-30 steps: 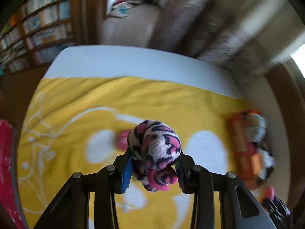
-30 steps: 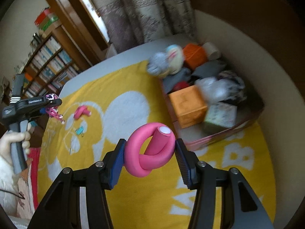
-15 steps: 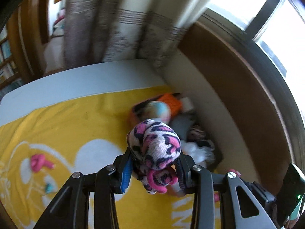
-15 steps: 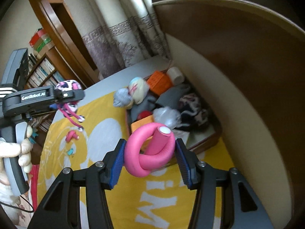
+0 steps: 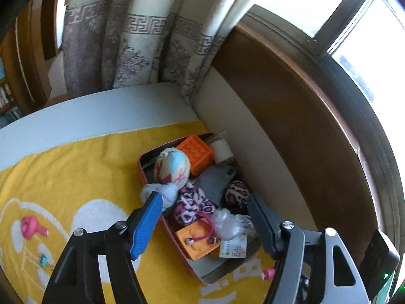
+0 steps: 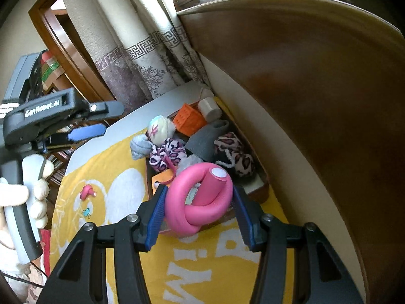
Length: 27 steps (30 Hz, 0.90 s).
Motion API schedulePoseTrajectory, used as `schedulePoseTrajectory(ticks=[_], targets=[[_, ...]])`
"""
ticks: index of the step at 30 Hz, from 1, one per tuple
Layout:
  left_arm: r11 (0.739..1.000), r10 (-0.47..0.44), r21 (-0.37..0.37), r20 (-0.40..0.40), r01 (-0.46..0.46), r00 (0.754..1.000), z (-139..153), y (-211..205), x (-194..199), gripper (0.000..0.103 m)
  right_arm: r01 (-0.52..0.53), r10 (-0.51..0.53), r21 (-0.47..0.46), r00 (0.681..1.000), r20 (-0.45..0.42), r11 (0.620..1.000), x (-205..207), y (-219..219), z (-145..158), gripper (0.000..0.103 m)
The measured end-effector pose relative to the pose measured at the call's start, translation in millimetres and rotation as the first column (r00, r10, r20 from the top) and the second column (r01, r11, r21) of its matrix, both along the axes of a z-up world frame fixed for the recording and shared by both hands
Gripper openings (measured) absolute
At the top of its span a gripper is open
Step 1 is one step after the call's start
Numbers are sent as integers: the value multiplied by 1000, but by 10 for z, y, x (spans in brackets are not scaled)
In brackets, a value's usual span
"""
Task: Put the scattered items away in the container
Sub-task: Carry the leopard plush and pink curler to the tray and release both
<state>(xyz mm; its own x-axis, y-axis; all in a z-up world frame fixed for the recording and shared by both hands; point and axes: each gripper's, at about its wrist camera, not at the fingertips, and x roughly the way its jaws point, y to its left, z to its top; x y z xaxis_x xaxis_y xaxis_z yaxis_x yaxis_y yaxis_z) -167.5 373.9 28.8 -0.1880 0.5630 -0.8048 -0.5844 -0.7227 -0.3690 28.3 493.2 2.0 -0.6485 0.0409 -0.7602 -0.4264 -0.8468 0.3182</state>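
Left wrist view: the left gripper (image 5: 203, 217) has its jaws spread and empty above the red container (image 5: 162, 221), where the leopard-print sock (image 5: 192, 206) lies. Right wrist view: the right gripper (image 6: 200, 214) pinches a pink foam curler (image 6: 200, 198) near the container.

Two grippers are showing: the left gripper (image 5: 203, 217) and the right gripper (image 6: 200, 212). Two pink foam twists are lying about: one (image 6: 200, 200) sitting between the right claw's fingers, another (image 5: 30, 226) resting far to the left claw's left. Ahead of both claws one box (image 5: 152, 157) is holding two leopard pouches (image 5: 192, 206) (image 5: 236, 193), two orange blocks (image 5: 196, 152) (image 5: 196, 244), one ball (image 5: 172, 167) and one paper roll (image 5: 222, 150).
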Motion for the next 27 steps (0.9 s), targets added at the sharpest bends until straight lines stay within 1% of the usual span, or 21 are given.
schedulePoseTrajectory(ticks=[6, 11, 16, 17, 18, 20, 23, 27], targets=[[997, 70, -20, 8, -70, 998, -26, -320, -53, 71, -33, 34, 20, 999, -40, 999, -230, -26, 105, 56], [991, 133, -33, 16, -132, 991, -40, -626, -66, 71, -45, 53, 95, 995, -80, 994, -516, -31, 251, 56], [980, 194, -39, 16, -193, 981, -25, -929, -80, 71, -55, 67, 138, 994, -88, 989, -806, 0, 319, 57], [978, 205, -39, 16, -204, 979, -21, -983, -84, 71, -40, 54, 146, 995, -90, 988, -839, 7, 324, 61], [976, 216, -39, 16, -215, 976, -15, -1041, -90, 71, -32, 46, 147, 995, -91, 989, -845, 4, 334, 70], [970, 239, -41, 13, -238, 971, -3, -1162, -101, 71, -22, 38, 149, 994, -103, 989, -818, -15, 349, 74], [960, 276, -39, 13, -276, 961, 6, -1374, -121, 71, -29, 43, 145, 994, -99, 989, -794, -67, 334, 75], [948, 318, -30, 19, -317, 948, -10, -1702, -113, 71, -55, 65, 118, 995, -82, 992, -706, -176, 276, 75]])
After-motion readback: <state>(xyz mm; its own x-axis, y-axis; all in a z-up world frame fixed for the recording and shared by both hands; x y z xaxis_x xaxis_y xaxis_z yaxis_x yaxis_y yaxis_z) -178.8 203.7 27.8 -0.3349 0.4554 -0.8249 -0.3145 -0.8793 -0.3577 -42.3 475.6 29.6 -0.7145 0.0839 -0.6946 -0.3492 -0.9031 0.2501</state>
